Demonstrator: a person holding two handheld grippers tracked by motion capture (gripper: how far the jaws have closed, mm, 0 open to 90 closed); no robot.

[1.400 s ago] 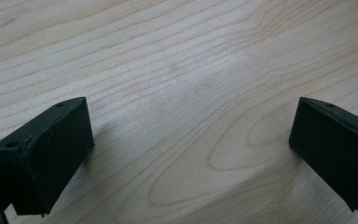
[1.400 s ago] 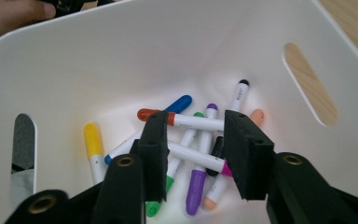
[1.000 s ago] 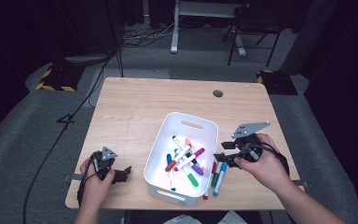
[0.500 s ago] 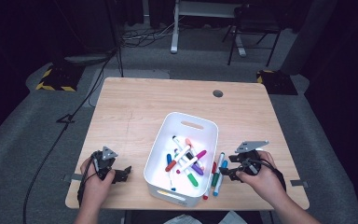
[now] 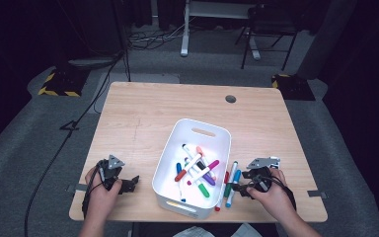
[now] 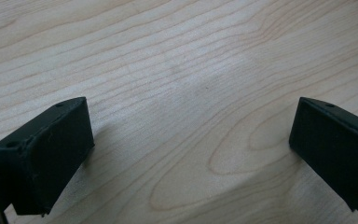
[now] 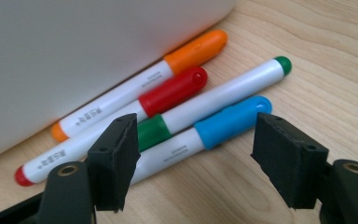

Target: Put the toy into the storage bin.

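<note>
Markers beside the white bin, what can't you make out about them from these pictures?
- Blue marker: its rear end is hidden behind the right gripper in the right gripper view.
- Green marker: its lower end likewise, behind the jaw.
- Printed lettering on the orange marker and red marker: too small to read.
- High view: markers against the white bin wall too small to separate.

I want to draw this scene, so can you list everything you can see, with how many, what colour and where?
table: one, light wood, middle of the room.
bin: one, white, on the table's near half.
markers in the bin: several, capped pink, red, purple, green, blue and orange; exact count unclear.
markers on the table: four, capped orange, red, green and blue, side by side against the bin's right wall.
chair: one, black, on the floor beyond the table.
left gripper: one, black, open over bare wood.
right gripper: one, black, fingers just opening, low over the blue marker.
</note>
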